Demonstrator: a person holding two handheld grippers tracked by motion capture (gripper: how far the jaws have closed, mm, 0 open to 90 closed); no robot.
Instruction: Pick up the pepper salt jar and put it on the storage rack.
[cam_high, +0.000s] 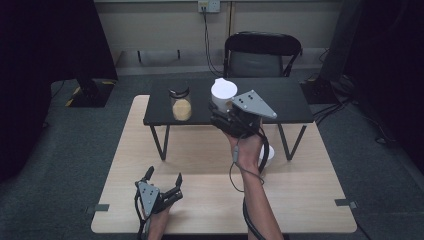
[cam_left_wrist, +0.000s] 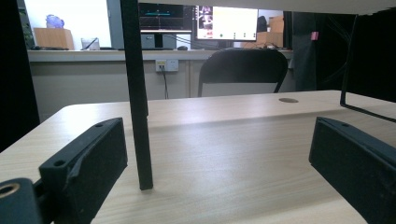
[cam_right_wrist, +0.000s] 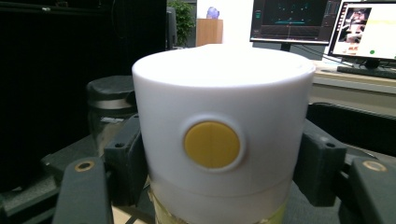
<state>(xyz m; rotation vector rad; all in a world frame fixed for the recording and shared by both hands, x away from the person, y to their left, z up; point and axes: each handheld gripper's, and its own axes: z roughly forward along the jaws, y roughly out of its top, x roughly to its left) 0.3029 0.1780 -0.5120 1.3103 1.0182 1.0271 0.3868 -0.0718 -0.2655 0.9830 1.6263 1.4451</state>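
Wood table (cam_high: 310, 200) w/ black shelf (cam_high: 285, 100) at back. Your R gripper (cam_high: 226, 116) pinches the white canister (cam_high: 223, 93) at mid-wall, over the shelf's front edge — smooth plastic, likely light but slippery, so hold below the lid, level. L gripper (cam_high: 164, 186) rests on the table, jaws spread, empty.

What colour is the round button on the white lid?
Yellow button, clearest in the right gripper view.

A glass jar (cam_high: 181, 103) stands on the black stand (cam_high: 280, 100) atop the wooden table (cam_high: 200, 200).
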